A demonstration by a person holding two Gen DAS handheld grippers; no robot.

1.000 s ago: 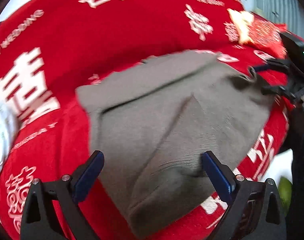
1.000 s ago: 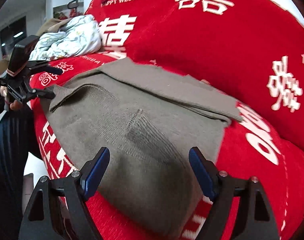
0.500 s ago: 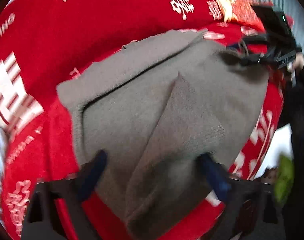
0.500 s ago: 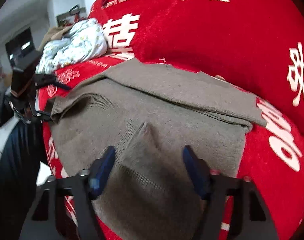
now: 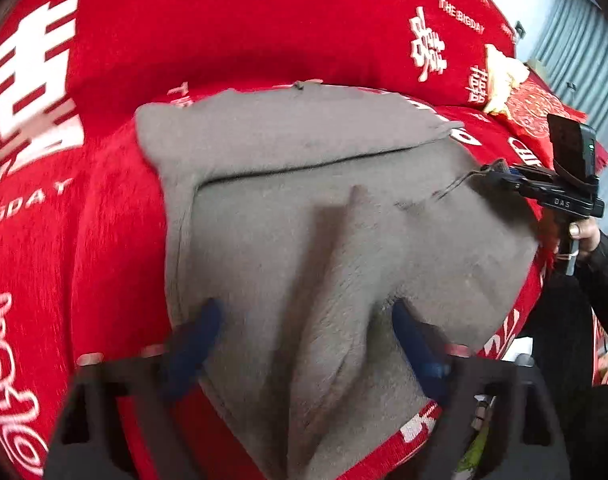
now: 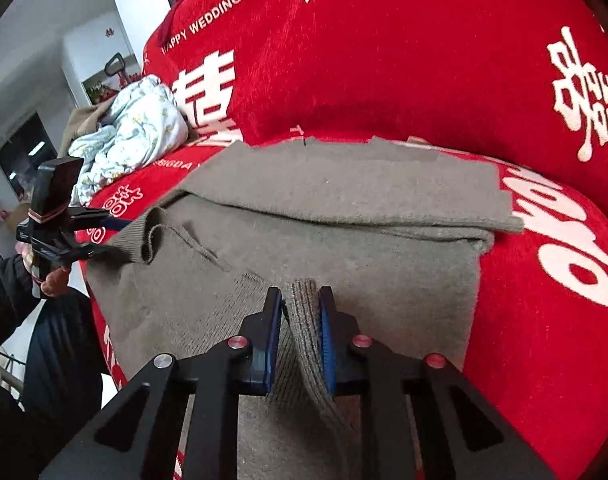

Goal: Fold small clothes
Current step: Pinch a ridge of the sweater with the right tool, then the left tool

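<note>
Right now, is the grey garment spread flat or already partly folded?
Partly folded. The grey garment has its far part doubled over in a flat band, and the right gripper is closing on a raised ridge of fabric.

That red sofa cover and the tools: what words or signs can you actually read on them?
"HAPPY WEDDING" on the red cover, upper left of the right wrist view.
"THE BIGDAY" on the cover, upper right of the left wrist view.
"BIGDAY", first letters cut off, at that view's left edge.
"DAS" on the right gripper body.
Large white double-happiness characters across the cover.
Other white print is blurred or cut off.
</note>
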